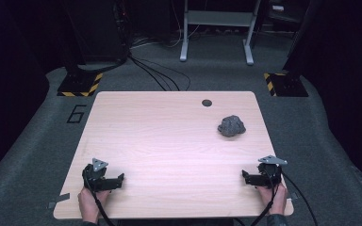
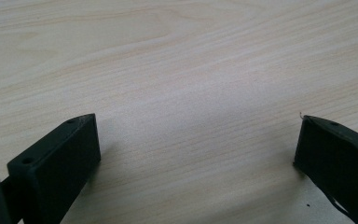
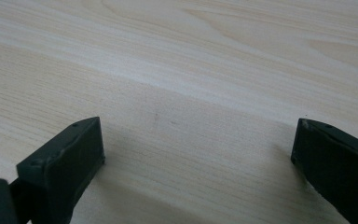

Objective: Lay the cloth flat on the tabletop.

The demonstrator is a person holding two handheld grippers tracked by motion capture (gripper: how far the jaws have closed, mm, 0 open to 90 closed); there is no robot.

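Rock (image 1: 231, 126) lumpy, no clear long axis, on table (image 1: 169, 141) at 11 o'clock from right gripper (image 1: 252, 179), the nearer; left gripper (image 1: 115, 181) well apart; both wide open, empty.

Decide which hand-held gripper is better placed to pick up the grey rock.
Right. The grey rock lies on the table's right side, nearer the right hand-held gripper, whose jaws are open and empty.
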